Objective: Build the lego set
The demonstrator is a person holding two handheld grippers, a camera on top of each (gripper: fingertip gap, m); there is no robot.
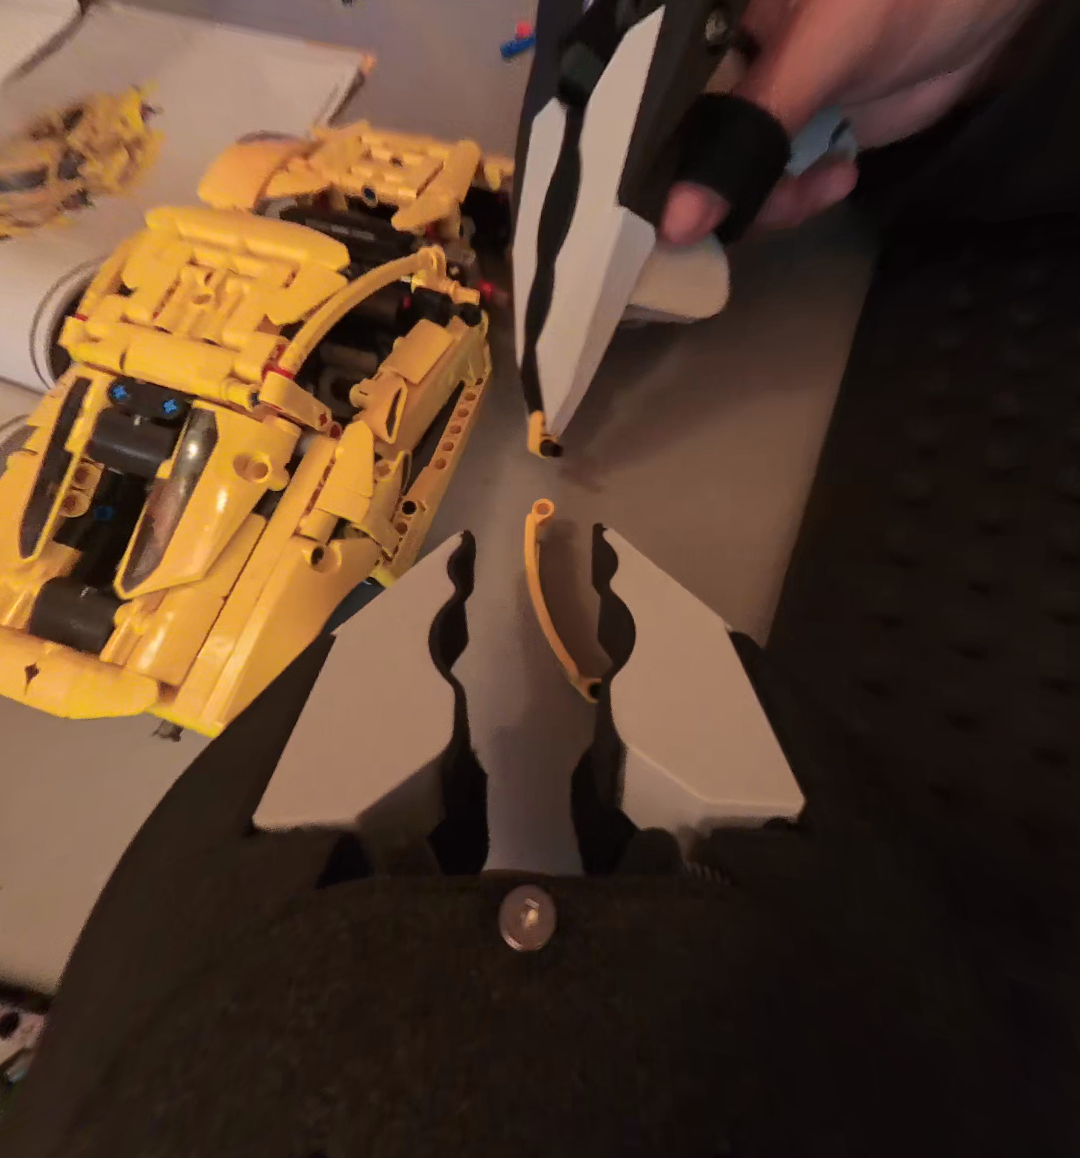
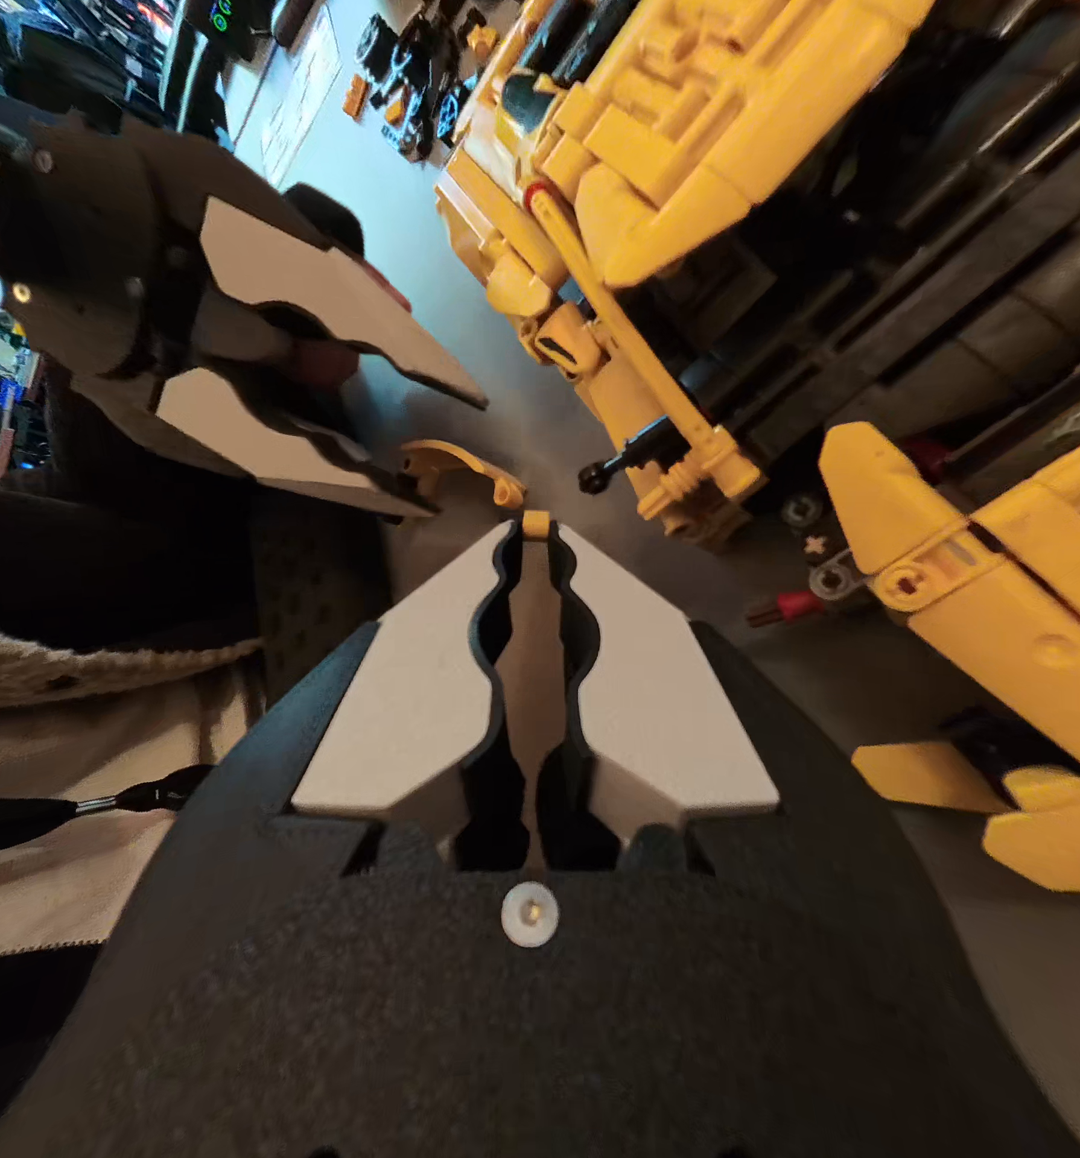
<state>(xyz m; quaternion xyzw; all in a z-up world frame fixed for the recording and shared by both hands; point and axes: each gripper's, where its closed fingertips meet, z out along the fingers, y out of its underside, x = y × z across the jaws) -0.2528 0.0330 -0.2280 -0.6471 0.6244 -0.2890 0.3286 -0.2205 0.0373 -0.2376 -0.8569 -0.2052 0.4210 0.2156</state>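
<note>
The left gripper (image 1: 531, 539) has its fingers wide apart. A thin, curved yellow piece (image 1: 547, 601) lies on the grey table (image 1: 663, 451) between them, close to the right-hand finger and maybe touching it. Just past it, the right gripper (image 1: 547, 438) points down, pinching a small yellow piece (image 2: 535, 524) at its very tips. Farther off to the left sits the big yellow car (image 1: 224, 438), part built, with black bits showing inside.
</note>
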